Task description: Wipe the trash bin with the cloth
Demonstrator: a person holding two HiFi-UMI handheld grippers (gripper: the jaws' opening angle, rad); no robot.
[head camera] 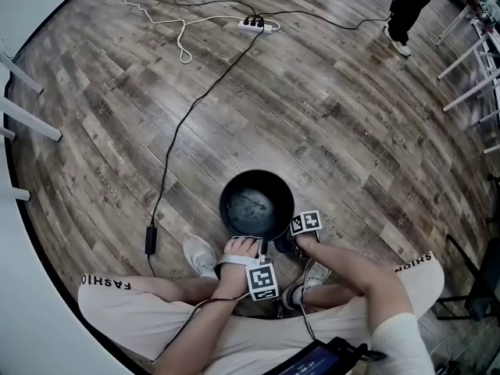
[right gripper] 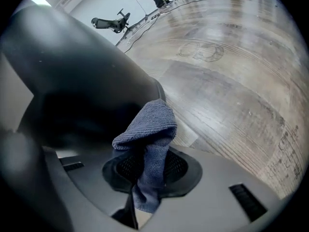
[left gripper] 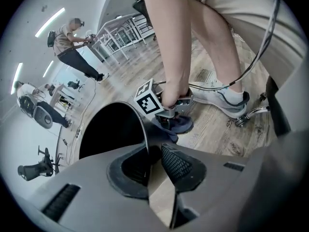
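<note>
A round black trash bin stands open on the wood floor just ahead of my feet. My left gripper is at the bin's near rim; in the left gripper view the thin rim runs between its pads and the jaws are shut on it. My right gripper is low beside the bin's right outer wall. It is shut on a blue cloth, whose folded end sticks out past the jaws close to that wall. The left gripper view also shows the cloth under the right gripper's marker cube.
A black cable runs from a white power strip to an adapter left of the bin. My white shoes flank the bin. Another person stands at the far right near white frame legs.
</note>
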